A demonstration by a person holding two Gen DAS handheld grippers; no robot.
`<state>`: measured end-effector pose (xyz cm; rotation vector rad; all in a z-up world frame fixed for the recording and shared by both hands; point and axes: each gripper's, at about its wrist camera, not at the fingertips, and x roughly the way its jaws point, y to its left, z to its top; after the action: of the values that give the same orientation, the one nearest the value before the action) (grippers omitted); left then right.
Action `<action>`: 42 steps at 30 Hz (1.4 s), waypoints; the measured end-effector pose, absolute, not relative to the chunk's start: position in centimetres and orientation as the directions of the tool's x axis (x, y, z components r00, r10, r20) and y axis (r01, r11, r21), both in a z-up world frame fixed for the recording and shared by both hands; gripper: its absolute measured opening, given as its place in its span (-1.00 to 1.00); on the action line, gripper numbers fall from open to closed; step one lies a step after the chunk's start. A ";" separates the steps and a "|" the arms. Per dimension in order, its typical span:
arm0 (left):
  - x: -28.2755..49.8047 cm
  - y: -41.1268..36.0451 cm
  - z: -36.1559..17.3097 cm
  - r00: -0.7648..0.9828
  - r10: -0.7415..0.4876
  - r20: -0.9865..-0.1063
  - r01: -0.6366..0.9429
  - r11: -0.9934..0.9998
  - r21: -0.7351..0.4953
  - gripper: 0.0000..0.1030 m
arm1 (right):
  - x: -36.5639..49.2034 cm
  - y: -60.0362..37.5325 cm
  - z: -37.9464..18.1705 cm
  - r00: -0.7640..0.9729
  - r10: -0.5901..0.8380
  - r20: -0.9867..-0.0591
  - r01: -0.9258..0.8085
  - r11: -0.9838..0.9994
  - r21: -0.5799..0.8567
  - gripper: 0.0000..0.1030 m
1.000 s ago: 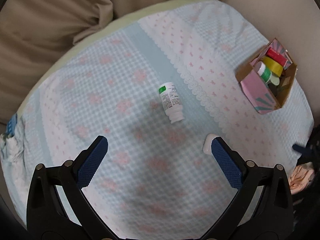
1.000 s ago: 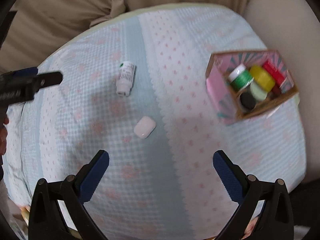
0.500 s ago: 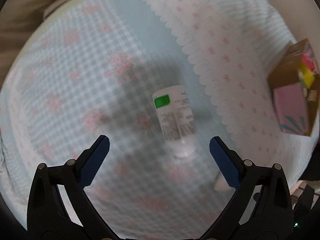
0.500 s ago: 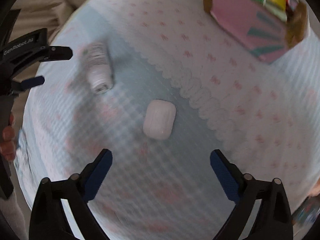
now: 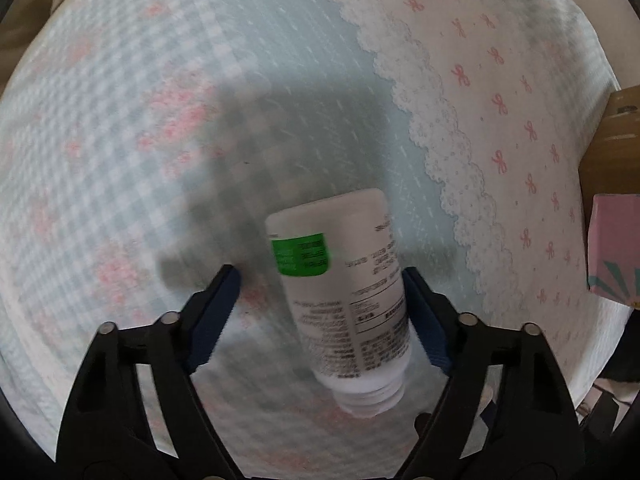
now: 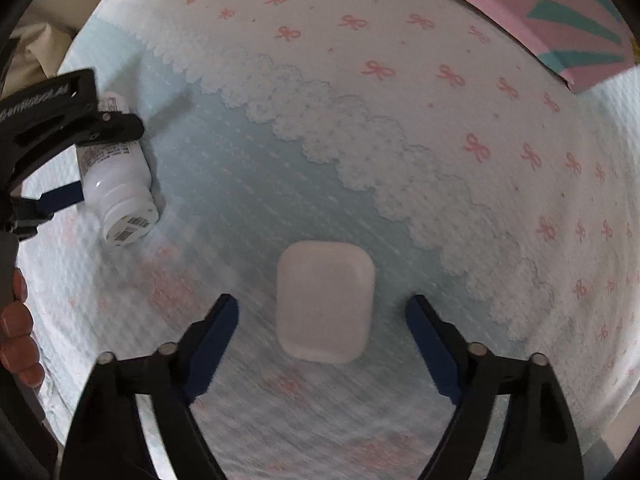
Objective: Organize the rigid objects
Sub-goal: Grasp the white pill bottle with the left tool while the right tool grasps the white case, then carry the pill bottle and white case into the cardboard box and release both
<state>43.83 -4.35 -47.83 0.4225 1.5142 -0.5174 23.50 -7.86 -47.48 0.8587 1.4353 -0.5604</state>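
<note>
The left claw (image 5: 320, 276) points down over a white bottle (image 5: 344, 292) lying on its side on the bed cover (image 5: 120, 140). Its jaws have just been closing and now stand partly open with the bottle between them. The right blue pad (image 5: 424, 320) lies against or just beside the bottle's side; the left pad (image 5: 212, 320) is clearly apart from it, so nothing is gripped.

The right claw (image 6: 322, 308) also points down, its jaws having just been closing, half open around a small white rounded case (image 6: 326, 300) that lies flat on the cover. Both pads stand off from the case with cloth showing on each side.

The bottle's long axis runs near to far in the left wrist view, tilted slightly, cap end (image 5: 368, 396) near the camera and base far; a green patch (image 5: 302, 254) sits on its label. A pink and teal box (image 6: 552, 12) with cardboard sides stands at the far right; what it contains is out of view.
</note>
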 end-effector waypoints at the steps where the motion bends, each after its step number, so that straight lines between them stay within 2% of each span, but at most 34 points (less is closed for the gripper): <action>1: 43.7 -4.5 -47.9 -0.014 -0.064 -0.998 0.568 0.821 -0.061 0.34 | 23.8 -7.7 -47.5 0.070 0.150 -0.986 0.778 0.610 0.148 0.35; 3: 43.5 -5.0 -47.9 -0.023 -0.081 -0.996 0.577 0.813 -0.080 0.02 | 24.0 -7.8 -47.7 0.053 0.144 -0.988 0.776 0.617 0.131 0.22; 8: 42.7 -5.9 -48.0 -0.003 -0.071 -0.997 0.593 0.803 -0.059 0.02 | 23.4 -8.5 -47.4 0.041 0.150 -0.988 0.771 0.624 0.127 -0.14; 10: 42.6 -6.1 -47.8 -0.004 -0.076 -0.997 0.590 0.805 -0.064 0.01 | 22.9 -8.9 -47.4 0.039 0.151 -0.988 0.772 0.623 0.126 -0.20; 21: 41.4 -3.8 -45.9 0.011 -0.083 -0.997 0.597 0.800 -0.060 0.01 | 19.6 -11.9 -45.7 0.090 0.189 -0.978 0.783 0.593 0.187 -0.20; 34: 33.4 0.4 -42.1 0.037 -0.096 -0.995 0.590 0.805 -0.056 0.01 | 11.0 -14.7 -43.9 0.161 0.225 -0.961 0.791 0.553 0.262 -0.21; 42: 27.5 3.0 -35.2 0.095 -0.144 -0.985 0.577 0.815 -0.063 0.00 | 6.6 -17.8 -38.3 0.262 0.222 -0.939 0.730 0.591 0.343 -0.21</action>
<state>27.50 3.04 -35.21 0.3833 1.3804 -0.5533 6.60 -17.77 -38.32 0.9248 1.2982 -0.4204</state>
